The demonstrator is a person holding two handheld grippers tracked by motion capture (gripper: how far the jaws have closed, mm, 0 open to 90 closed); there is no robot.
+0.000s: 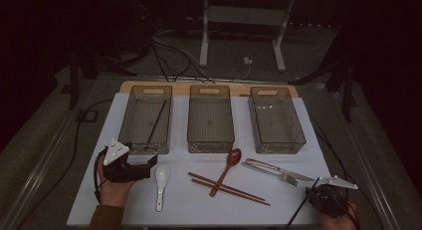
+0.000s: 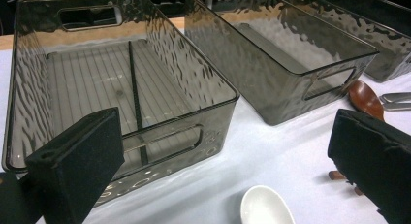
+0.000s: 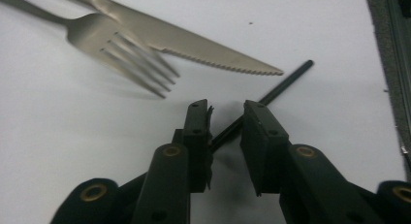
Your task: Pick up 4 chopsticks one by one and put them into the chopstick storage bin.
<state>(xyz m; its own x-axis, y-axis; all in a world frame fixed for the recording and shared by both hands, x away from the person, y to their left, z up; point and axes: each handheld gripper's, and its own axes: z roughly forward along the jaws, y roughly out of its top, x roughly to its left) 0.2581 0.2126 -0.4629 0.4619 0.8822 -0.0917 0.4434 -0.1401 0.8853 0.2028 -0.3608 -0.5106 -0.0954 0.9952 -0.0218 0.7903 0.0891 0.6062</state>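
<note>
The left gripper [image 1: 149,162] hovered with its jaws spread wide and empty, just in front of the left bin [image 1: 130,121], where one black chopstick [image 2: 135,99] already lay. At the table's [image 1: 99,200] near right corner, the right gripper [image 3: 227,116] straddled a second black chopstick [image 3: 287,83], jaws slightly parted and not clamped, beside the fork [image 3: 121,44] and knife [image 3: 194,42].

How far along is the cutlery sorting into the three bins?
Done: one black chopstick lies in the left bin. In hand: right gripper straddles the second black chopstick. Left: white spoon, brown chopsticks, brown spoon, fork, knife.
</note>
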